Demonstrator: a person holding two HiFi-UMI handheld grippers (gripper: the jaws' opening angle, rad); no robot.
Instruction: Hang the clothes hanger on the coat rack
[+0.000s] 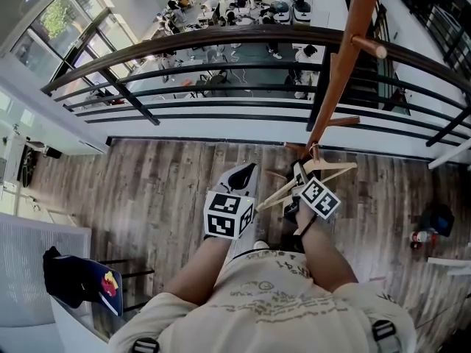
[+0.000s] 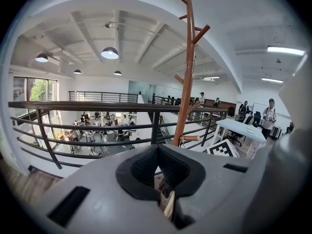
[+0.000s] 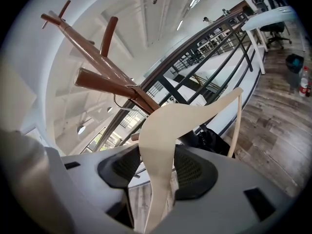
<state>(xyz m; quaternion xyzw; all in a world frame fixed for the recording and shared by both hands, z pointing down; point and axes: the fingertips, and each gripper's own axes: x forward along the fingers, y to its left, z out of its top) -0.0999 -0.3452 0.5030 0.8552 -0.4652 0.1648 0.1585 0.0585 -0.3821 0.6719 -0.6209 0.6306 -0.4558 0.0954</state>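
The brown wooden coat rack (image 1: 344,65) stands by the railing, its pegs angled upward. A pale wooden hanger (image 1: 309,180) hangs low beside the pole, and my right gripper (image 1: 300,190) is shut on one of its arms. In the right gripper view the hanger (image 3: 168,123) rises from between the pads. Its wire hook (image 3: 121,104) lies against a peg of the rack (image 3: 105,84) close to the trunk; I cannot tell if it rests on the peg. My left gripper (image 1: 244,175) is shut and empty, left of the hanger. The left gripper (image 2: 158,152) faces the rack (image 2: 185,77).
A black metal railing (image 1: 221,72) runs right behind the rack, with a drop to a lower floor of desks and people. A blue seat (image 1: 99,285) stands at my left. A bottle (image 1: 421,236) and dark bag (image 1: 440,216) sit on the wooden floor at right.
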